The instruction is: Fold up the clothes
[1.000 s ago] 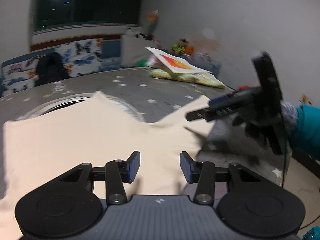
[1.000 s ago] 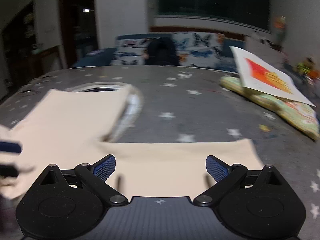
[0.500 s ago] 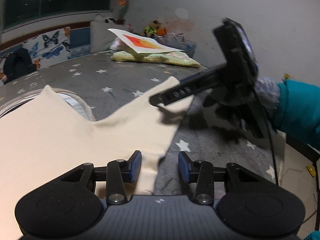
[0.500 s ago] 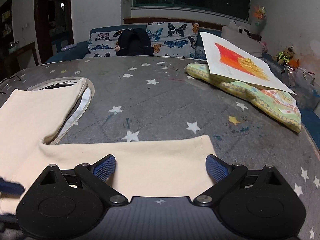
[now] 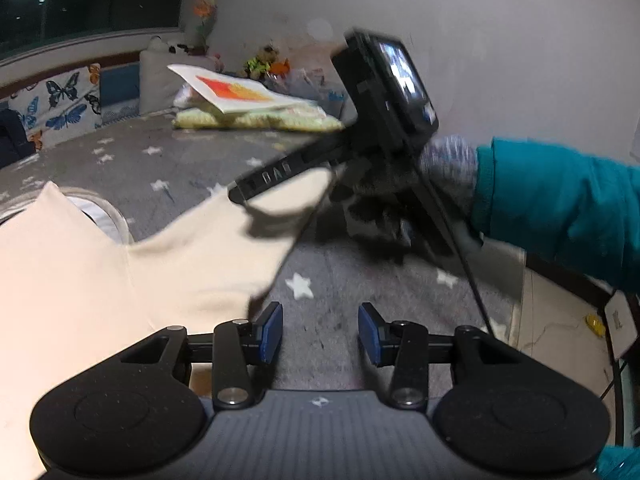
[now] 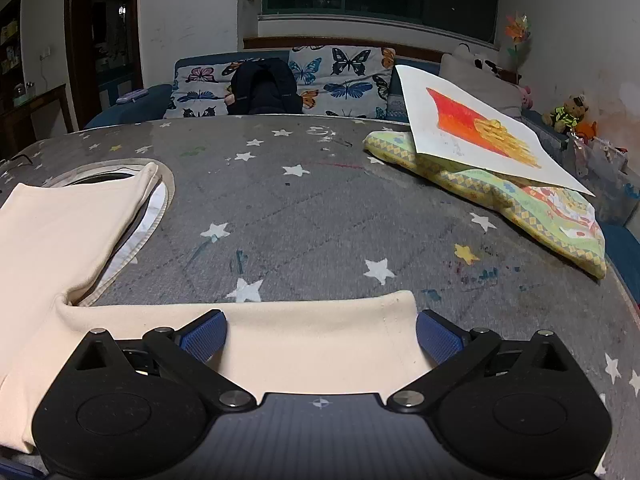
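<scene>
A cream shirt (image 6: 60, 236) lies flat on the grey star-patterned table (image 6: 320, 216), its sleeve (image 6: 320, 332) stretched toward me. My right gripper (image 6: 320, 334) is open wide and empty, its pads straddling the sleeve near the cuff. In the left wrist view the shirt (image 5: 80, 264) fills the left side. My left gripper (image 5: 320, 334) is open and empty over bare table, just right of the sleeve's edge. The right gripper (image 5: 244, 194) shows there from the side, hovering over the sleeve end.
A patterned cushion (image 6: 540, 208) with a white sheet bearing an orange drawing (image 6: 472, 128) lies at the table's far right. A butterfly-print sofa (image 6: 340, 76) with a dark bag (image 6: 264, 88) stands behind. The table's right edge (image 5: 524, 280) drops to the floor.
My left gripper has shifted right, off the sleeve onto bare table. My right gripper has moved forward along the sleeve toward the cuff; both stay open.
</scene>
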`<state>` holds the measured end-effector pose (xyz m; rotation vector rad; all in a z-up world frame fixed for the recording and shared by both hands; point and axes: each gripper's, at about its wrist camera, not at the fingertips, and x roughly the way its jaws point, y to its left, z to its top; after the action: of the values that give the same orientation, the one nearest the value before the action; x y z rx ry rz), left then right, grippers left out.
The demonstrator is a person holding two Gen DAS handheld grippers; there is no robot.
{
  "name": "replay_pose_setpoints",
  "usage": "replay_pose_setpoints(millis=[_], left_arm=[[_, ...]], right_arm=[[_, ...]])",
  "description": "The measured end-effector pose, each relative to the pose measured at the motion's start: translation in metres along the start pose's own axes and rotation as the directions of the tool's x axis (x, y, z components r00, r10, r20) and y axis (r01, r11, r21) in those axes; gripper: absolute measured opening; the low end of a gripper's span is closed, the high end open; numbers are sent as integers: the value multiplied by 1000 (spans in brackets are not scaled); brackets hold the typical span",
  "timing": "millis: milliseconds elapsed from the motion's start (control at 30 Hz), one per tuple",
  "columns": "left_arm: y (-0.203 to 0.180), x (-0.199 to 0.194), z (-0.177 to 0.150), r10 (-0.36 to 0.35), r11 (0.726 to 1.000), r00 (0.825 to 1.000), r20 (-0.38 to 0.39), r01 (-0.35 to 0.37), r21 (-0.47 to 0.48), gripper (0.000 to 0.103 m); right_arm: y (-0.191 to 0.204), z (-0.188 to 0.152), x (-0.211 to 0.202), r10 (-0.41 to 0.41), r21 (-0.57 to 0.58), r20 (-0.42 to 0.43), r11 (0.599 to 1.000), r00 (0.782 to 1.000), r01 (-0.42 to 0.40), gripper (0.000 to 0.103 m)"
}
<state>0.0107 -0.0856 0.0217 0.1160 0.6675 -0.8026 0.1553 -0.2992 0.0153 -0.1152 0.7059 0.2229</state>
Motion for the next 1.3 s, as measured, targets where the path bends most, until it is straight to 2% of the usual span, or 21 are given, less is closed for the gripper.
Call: replay_pose_setpoints(millis=[67,167,233,300,367,567,600,700,767,833,1033,1300], left_arm=[[4,-9,4,21,1000,999,31,-21,-15,46],[10,-20,8,60,998,996,65,-58,-33,57],[15,-26,8,95,994,993,76,-92,-54,59],[20,-33,7,134,989,988,82,-128,-80,69],[27,-41,4,178,979,981,82,-168,-116,74],[45,-62,-7,285,943,956,72,-267,-198,83],[49,-66,-8,302,936,951,70,-282,-209,88],[59,-80,-13,368,908,927,73,-341,-243,99],[67,-91,-17,421,883,903,83,-387,-266,103],[72,-102,-19,457,865,884,94,-418,-279,103],[92,-125,-30,524,815,847,92,-468,-343,103],[108,-135,-42,644,715,763,51,-577,-394,103]], right_arm=[[-1,0,0,-3,2,2,1000,1000,3,103],[-4,0,-4,-10,12,12,1000,1000,10,103],[-6,0,-9,-12,24,19,1000,1000,11,103],[-6,-1,-16,-7,31,27,999,1000,7,103],[-5,-1,-22,0,35,35,999,999,-1,103],[23,-9,-37,70,2,51,998,996,-70,103],[28,-10,-38,80,-3,51,997,995,-80,103],[45,-14,-37,109,-15,44,994,993,-109,103],[54,-16,-35,121,-14,39,993,992,-120,103],[60,-18,-34,121,-14,36,993,992,-121,103],[67,-21,-29,107,-19,34,994,994,-107,103],[74,-25,-25,93,-24,32,995,995,-92,103]])
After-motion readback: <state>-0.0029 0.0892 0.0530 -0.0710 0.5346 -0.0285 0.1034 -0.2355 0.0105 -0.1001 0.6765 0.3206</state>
